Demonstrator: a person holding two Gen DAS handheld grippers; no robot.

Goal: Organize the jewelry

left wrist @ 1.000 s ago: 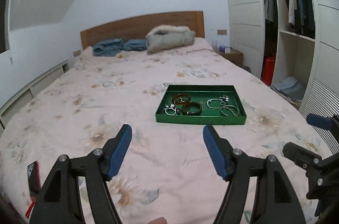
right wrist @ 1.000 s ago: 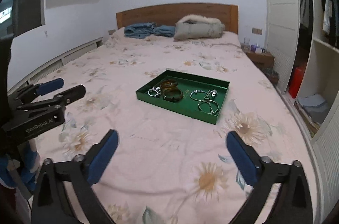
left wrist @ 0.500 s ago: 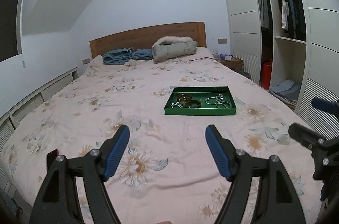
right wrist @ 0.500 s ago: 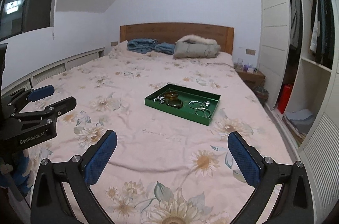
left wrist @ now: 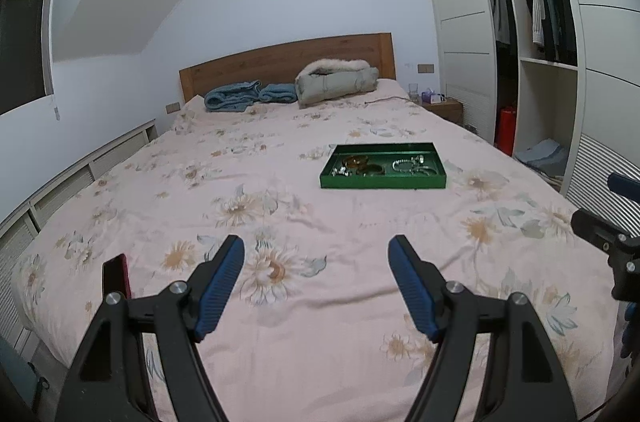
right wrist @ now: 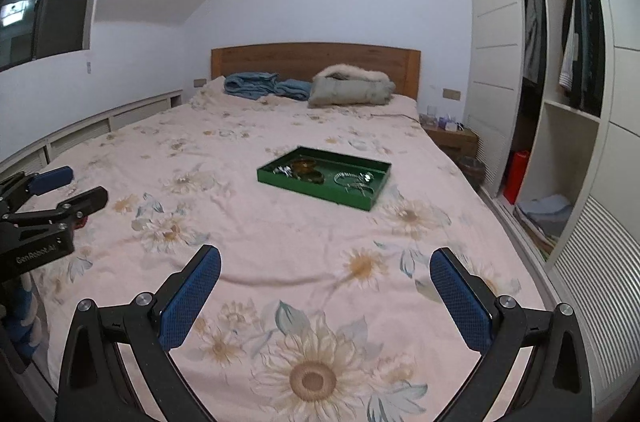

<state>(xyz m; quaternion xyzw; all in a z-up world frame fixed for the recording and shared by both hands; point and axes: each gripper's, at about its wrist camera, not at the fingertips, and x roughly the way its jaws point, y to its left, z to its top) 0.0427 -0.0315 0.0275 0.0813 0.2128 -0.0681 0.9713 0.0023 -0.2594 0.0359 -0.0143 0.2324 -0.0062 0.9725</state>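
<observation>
Both grippers have drawn back from the green tray [left wrist: 382, 182], which now looks smaller and farther up the bed [left wrist: 280, 222] than a second ago. The left gripper [left wrist: 316, 282] has just been opening its jaws a little further; they stand wide apart with nothing between them. The right gripper [right wrist: 325, 298] is likewise spread and empty. The tray lies flat on the floral bedspread, well beyond both grippers, holding amber bangles [right wrist: 304, 166] toward its left end and silver bracelets [right wrist: 356, 180] toward its right. Bare bedspread lies between grippers and tray. Beyond the tray, by the headboard [left wrist: 288, 62], sit blue folded cloth [left wrist: 234, 96] and a grey fur-trimmed coat [left wrist: 336, 80]. Right of the tray stands an open wardrobe [left wrist: 548, 34].
</observation>
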